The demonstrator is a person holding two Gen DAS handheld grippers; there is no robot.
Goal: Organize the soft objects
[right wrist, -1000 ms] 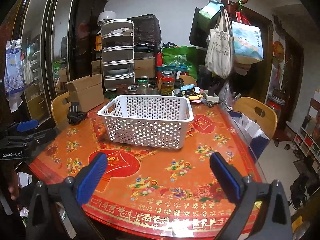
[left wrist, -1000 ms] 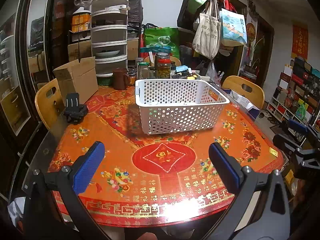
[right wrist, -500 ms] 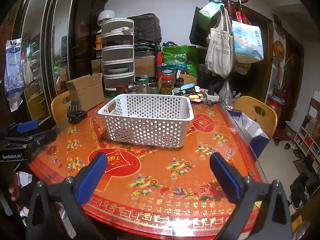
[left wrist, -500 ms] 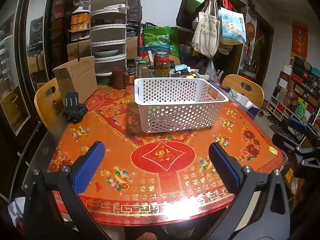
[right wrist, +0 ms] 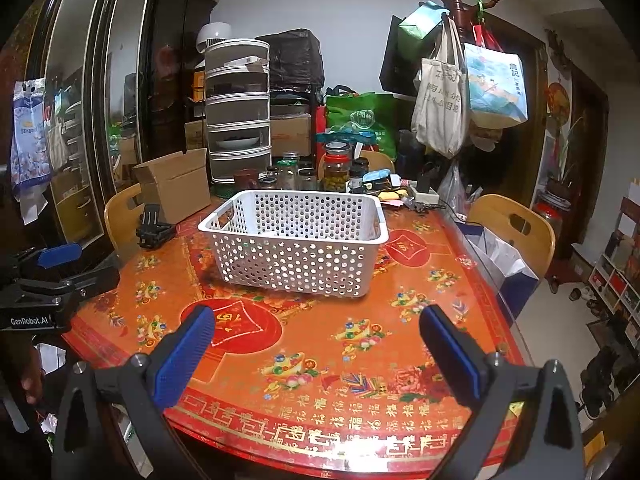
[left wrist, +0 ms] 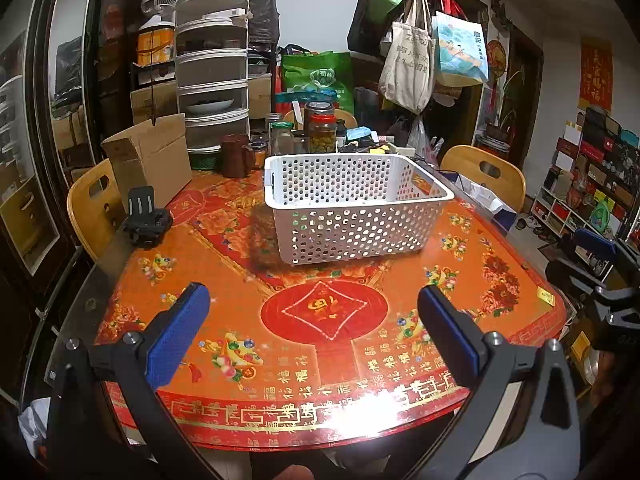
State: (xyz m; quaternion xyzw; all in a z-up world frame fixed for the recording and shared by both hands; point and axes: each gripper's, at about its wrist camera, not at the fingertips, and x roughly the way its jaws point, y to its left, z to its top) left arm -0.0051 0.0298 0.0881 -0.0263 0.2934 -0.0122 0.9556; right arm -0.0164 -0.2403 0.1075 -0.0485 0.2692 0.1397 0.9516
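White perforated basket (left wrist: 352, 204) stands mid-surface toward the far edge, light and stiff (best taken by its rim); no soft objects visible; left gripper (left wrist: 312, 332) and right gripper (right wrist: 316, 344) both released, empty.

A white perforated plastic basket (left wrist: 356, 204) sits upright on my counter (left wrist: 320, 320), toward its far half. Through the holes I cannot tell what, if anything, lies inside.
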